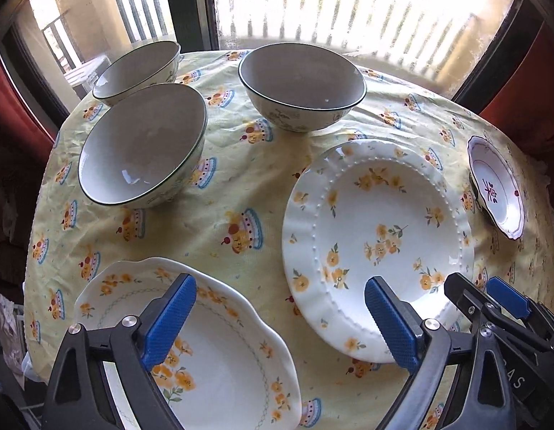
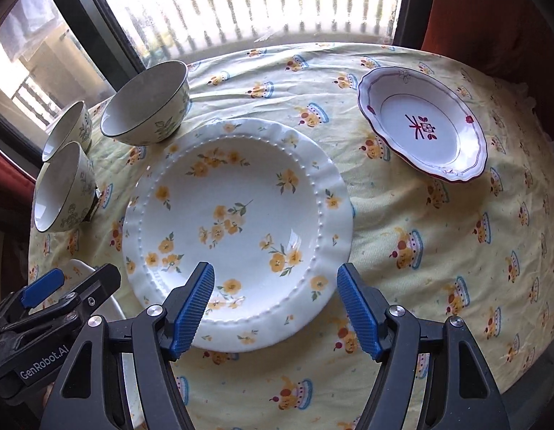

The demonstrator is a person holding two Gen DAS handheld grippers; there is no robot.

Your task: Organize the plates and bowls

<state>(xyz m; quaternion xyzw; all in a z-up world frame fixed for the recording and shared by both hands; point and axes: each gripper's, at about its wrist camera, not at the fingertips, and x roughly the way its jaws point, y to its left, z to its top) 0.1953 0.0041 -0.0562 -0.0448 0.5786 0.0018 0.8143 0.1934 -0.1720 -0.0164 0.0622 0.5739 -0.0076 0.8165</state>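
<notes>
Hovering over the round table, you held both grippers open and empty. The left gripper stood spread very wide; the right gripper stood moderately open. No pad touched any dish.

In the right wrist view the beaded floral plate lay at 12 o'clock from the right gripper, its near rim between and just beyond the blue pads. The red-trimmed dish sat well apart at 2 o'clock; three green-rimmed bowls clustered at 10 o'clock.

In the left wrist view the scalloped floral plate lay under the left gripper, toward 7 o'clock; the beaded plate sat at 1 o'clock.

Judgement: stacking had not begun. You had the right hand nearer the beaded plate and the left nearer the scalloped one. Both are round, so no long axis matters; the near rim is the likely grasp point.
</notes>
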